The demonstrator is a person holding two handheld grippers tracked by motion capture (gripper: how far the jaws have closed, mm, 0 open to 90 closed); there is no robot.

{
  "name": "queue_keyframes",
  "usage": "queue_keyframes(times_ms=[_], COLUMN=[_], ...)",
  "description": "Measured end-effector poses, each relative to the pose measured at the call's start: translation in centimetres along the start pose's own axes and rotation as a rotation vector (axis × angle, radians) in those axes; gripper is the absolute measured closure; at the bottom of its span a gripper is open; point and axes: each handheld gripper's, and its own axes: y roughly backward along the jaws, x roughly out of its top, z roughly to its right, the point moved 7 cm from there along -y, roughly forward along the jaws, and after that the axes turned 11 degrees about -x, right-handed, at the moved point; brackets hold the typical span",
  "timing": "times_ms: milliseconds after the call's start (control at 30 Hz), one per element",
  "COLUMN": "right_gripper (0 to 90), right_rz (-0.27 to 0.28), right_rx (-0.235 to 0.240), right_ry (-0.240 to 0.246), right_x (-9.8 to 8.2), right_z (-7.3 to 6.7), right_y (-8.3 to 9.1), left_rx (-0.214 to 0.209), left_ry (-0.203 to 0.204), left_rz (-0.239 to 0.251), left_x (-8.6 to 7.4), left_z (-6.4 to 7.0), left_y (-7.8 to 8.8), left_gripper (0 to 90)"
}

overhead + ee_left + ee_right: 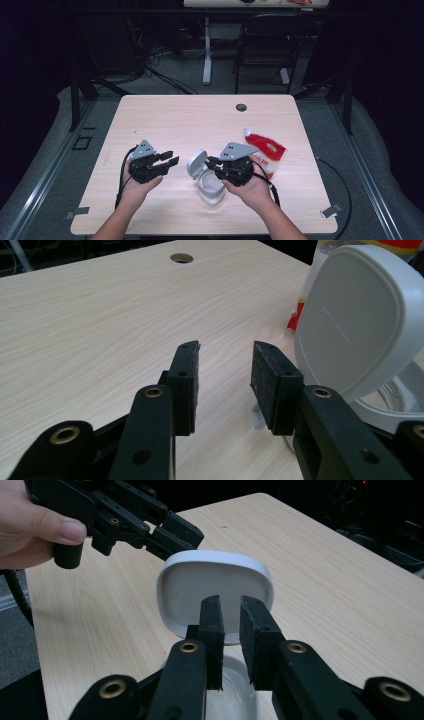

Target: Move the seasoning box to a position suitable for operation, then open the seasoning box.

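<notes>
We see a pale wooden table [200,120] on grey floor in a dark room, a black chair [265,42] behind it. Near its front edge stands a white hinged container [207,186], lid [196,163] raised upright. A red-and-white pouch [266,151] lies to its right. Our left gripper [171,158] hangs released beside the lid; our right gripper [230,625] is nearly closed above the container, empty.
</notes>
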Motion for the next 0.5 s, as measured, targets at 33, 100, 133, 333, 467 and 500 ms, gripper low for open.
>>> queue_keyframes(times_ms=[33, 100, 133, 333, 467, 500], right_gripper=[79.2, 77.8, 77.3, 73.3, 71.5, 71.4], right_rz=[0.002, 0.008, 0.013, 0.02, 0.03, 0.032], right_rx=[-0.003, -0.003, -0.01, -0.028, -0.038, -0.044], right_ry=[0.0, 0.0, -0.004, -0.017, -0.03, -0.031], right_x=[0.0, 0.0, -0.1, -0.6, -1.1, -1.3], right_z=[0.1, 0.4, 0.6, 1.6, 2.2, 2.3], right_y=[0.2, 0.7, 0.9, 2.1, 2.9, 3.1], left_rx=[0.001, 0.003, 0.003, 0.004, 0.005, 0.006], left_ry=[0.0, 0.001, 0.002, 0.003, 0.005, 0.005], left_rz=[0.0, 0.0, 0.0, -0.001, 0.003, 0.003], left_x=[0.0, 0.0, 0.0, -0.1, -0.1, -0.1], left_z=[0.0, 0.0, 0.0, 0.0, -0.1, -0.1], left_y=[0.0, 0.0, 0.0, -0.1, 0.1, 0.1], left_gripper=[64.2, 64.1, 64.0, 63.9, 63.8, 63.9])
